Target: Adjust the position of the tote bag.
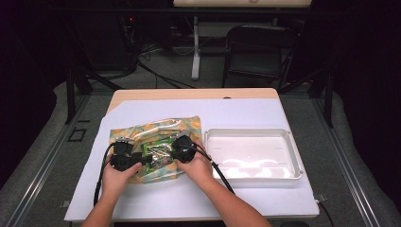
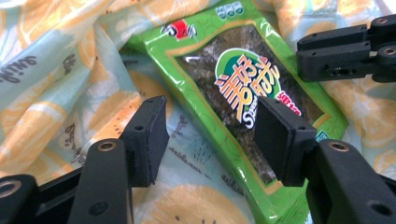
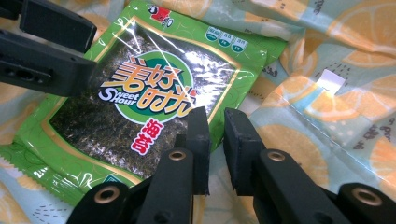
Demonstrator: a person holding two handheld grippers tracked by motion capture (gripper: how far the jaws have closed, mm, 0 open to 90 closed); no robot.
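Basically, seaweed snack packet [image 1: 158,154] lies flat on the lemon-print cloth bag [image 1: 156,130], on the tabletop [image 1: 246,111], between both grippers. White tray [image 1: 253,153] sits just right of the bag, apart from it.

Left gripper [image 2: 210,135]: spread wide, nothing pinched. In the left gripper view the packet runs diagonally up and away from the gripper, its near corner passing under the right-hand jaw; the left-hand jaw hangs over bare cloth beside the packet's long edge. So the gap straddles that long edge, not the packet's middle. Can't tell whether the tips touch the cloth.

Right gripper [image 3: 215,149]: jaws nearly pressed together with a narrow slit between them. They sit at the packet's [image 3: 135,102] lower right edge, where film meets cloth; can't tell if they pinch cloth, film or nothing there.

Key relation: the packet's long axis lies across the line between the two hands in the high view, left hand [image 1: 122,172] at one long side, right hand [image 1: 196,165] at the other. Both about equally near. Judgement: the left gripper is better placed to grab, needing to come down over that edge.
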